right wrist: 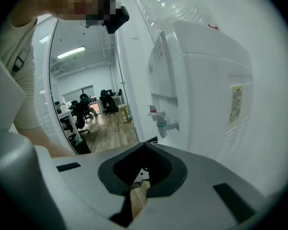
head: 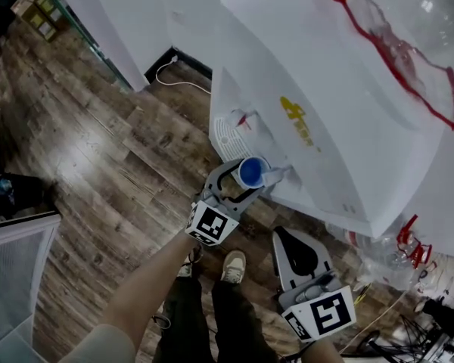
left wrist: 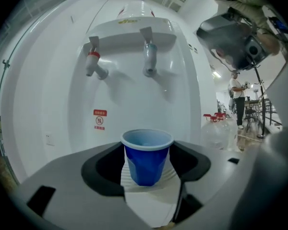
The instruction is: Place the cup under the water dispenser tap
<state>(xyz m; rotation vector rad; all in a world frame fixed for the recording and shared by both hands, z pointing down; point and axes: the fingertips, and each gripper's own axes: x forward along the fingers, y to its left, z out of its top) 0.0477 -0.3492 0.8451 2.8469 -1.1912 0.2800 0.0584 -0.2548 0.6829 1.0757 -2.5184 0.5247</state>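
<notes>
A white water dispenser [head: 325,112] stands on a wood-plank floor [head: 98,150]. The left gripper [head: 259,177] points at it, jaws pinching an upright blue cup [left wrist: 148,157] lower than the blue tap [left wrist: 149,57]. The right gripper [right wrist: 144,145] tilts downward, jaws together and empty.

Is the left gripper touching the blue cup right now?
Touching. In the left gripper view, the left gripper has its jaws pressed against both sides of the blue cup.

Wood plank floor [head: 98,150], white wall [head: 129,13], office chairs [right wrist: 84,110].
</notes>
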